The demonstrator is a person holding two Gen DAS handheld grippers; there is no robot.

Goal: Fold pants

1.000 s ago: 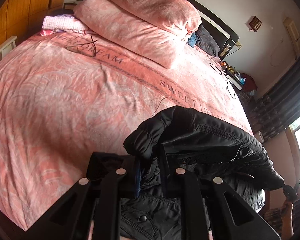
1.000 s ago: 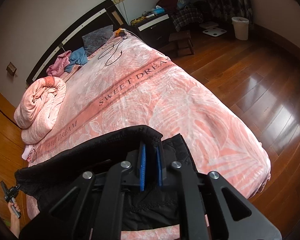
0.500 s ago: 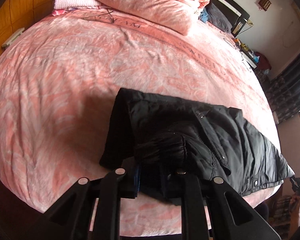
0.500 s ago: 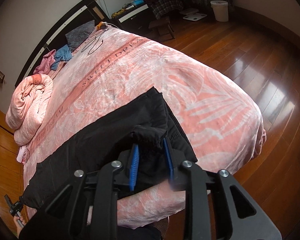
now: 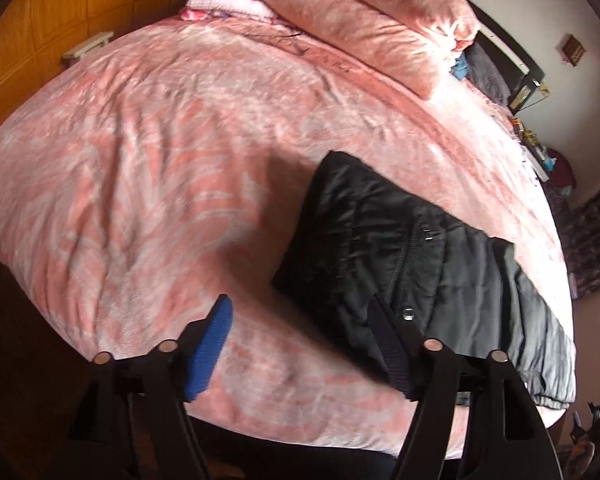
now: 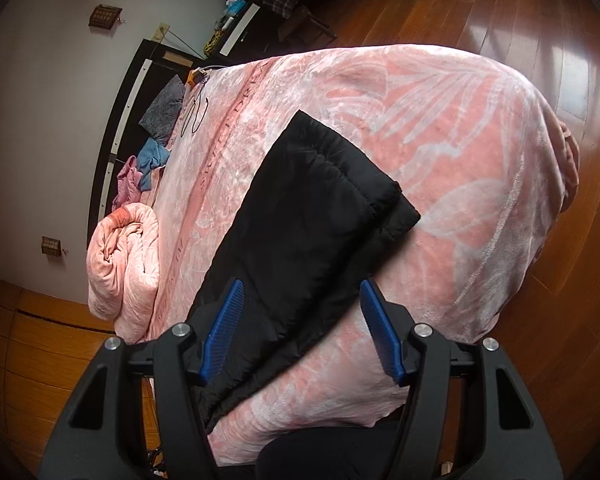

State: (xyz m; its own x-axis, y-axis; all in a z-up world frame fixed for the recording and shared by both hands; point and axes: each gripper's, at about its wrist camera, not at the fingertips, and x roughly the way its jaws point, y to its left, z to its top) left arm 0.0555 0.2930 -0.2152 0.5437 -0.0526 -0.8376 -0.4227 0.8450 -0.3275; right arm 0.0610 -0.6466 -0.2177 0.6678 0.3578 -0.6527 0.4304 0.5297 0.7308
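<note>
Pants (image 5: pixel 412 248) lie folded along the bed's (image 5: pixel 160 160) near edge, long axis running between both tongs, left tongs (image 5: pixel 304 344) and right tongs (image 6: pixel 300 328) opening, gripping nothing.

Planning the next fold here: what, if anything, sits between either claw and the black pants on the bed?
Nothing visible does. The black pants lie flat on the pink blanket, right ahead of the left claw and right claw. Both claws' jaws are opening, clamping nothing; the pillows lie far off by the headboard.

Black pants (image 5: pixel 400 248) lie folded on the pink-blanketed bed (image 5: pixel 160 160).
</note>
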